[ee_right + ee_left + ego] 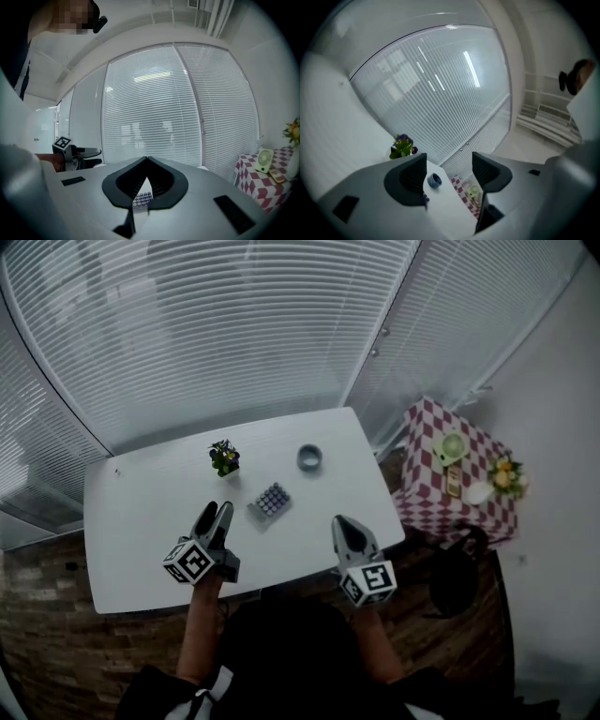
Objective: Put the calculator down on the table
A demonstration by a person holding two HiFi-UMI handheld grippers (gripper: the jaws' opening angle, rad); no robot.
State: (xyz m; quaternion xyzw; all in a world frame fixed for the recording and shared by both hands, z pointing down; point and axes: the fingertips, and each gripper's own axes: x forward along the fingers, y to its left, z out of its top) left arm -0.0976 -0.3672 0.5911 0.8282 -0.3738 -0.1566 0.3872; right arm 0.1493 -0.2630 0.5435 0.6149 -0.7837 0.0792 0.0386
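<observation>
calculator (270, 500) is lying flat at frame centre on the white table (141, 512), touching neither tool | left gripper (215, 517) hovering lower left, jaws wide, empty | right gripper (345, 524) hovering lower right, jaws pinched together, empty | step: put-down looking done | next: probably only backing both tools clear

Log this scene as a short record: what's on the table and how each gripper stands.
table: white, bears three things
calculator: lying near the middle, in neither gripper
potted plant: beyond the calculator, to its left
grey ring: beyond the calculator, to its right
left gripper: jaws apart, empty
right gripper: jaws together, empty
</observation>
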